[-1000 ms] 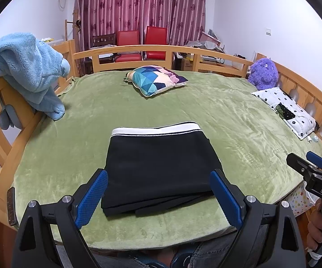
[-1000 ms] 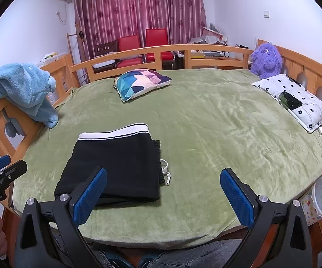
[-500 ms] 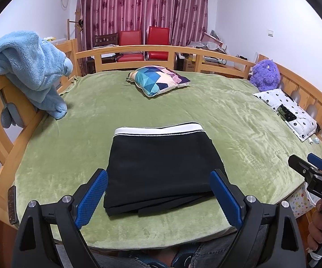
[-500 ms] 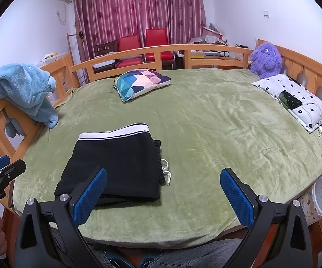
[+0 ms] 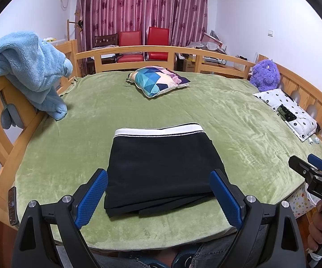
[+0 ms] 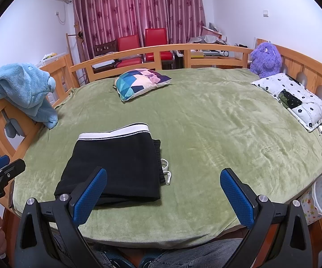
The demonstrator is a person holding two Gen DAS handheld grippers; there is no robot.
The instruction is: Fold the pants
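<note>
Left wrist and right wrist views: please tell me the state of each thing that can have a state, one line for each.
Black pants: folded into a flat stack on the green blanket, waistband on the far side.
White drawstring: sticking out at the right edge of the pants.
Left gripper: fingers wide open, holding nothing.
Right gripper: fingers wide open, holding nothing.
Curtains: drawn closed.
Blue towel: draped over the wooden rail.

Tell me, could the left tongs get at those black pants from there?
Probably yes. The left tongs stand open right in front of the folded pants, holding nothing, and nothing lies between them on the green blanket.
</note>
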